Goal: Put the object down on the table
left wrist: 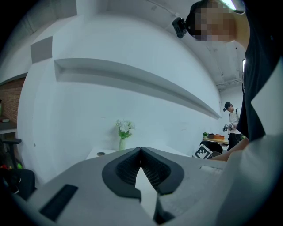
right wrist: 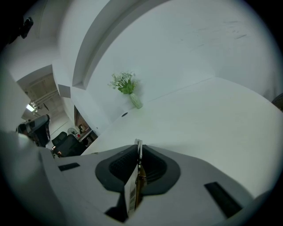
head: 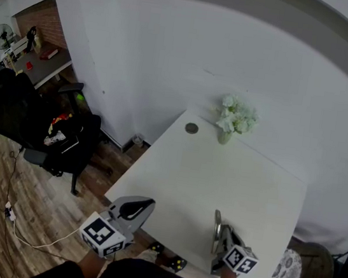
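A thin flat object with a white barcode label stands on edge between the dark pads of my right gripper, which is shut on it. In the head view the object's narrow grey end sticks out past the right gripper, held over the near edge of the white table. My left gripper hovers at the table's near left corner. Its jaws are shut with nothing between them, the tips touching, as the left gripper view shows.
A vase of white flowers and a small round disc sit at the table's far edge. A black office chair stands on the wood floor to the left, a round seat to the right. A person stands far off.
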Motion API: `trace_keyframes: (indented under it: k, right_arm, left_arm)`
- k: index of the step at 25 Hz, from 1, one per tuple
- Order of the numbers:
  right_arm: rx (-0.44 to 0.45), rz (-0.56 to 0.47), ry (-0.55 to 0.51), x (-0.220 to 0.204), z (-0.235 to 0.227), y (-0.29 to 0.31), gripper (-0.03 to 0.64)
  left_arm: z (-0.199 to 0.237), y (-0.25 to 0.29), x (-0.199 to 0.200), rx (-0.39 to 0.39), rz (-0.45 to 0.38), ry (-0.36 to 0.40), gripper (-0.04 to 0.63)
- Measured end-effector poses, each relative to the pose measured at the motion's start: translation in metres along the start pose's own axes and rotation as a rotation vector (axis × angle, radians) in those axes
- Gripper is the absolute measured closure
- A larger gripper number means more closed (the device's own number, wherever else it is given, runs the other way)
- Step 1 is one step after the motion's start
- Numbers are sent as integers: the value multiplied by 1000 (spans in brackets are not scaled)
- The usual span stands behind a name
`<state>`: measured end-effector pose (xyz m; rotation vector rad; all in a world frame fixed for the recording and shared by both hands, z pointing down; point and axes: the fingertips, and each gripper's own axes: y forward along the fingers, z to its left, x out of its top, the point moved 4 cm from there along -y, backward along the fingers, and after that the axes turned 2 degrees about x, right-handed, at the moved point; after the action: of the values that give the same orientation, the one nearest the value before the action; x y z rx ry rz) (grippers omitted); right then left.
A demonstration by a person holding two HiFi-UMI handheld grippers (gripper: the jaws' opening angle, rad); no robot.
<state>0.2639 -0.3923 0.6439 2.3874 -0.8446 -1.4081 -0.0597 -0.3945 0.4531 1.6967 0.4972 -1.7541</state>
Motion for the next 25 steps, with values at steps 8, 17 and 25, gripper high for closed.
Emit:
trace_keyframes:
  k: [8,17,25]
  right_arm:
    - [-21,5,2,-1,-4,3,577]
    - [-41,6,11,-3,-8,2,561]
    - [-48,7,-2,-2,-7,4,551]
  left_arm:
    - [1,0,0,-1,7,-1,595]
    - [3,-3,-1,0,10,-5,595]
    - [4,-3,-1,1,7,-9,595]
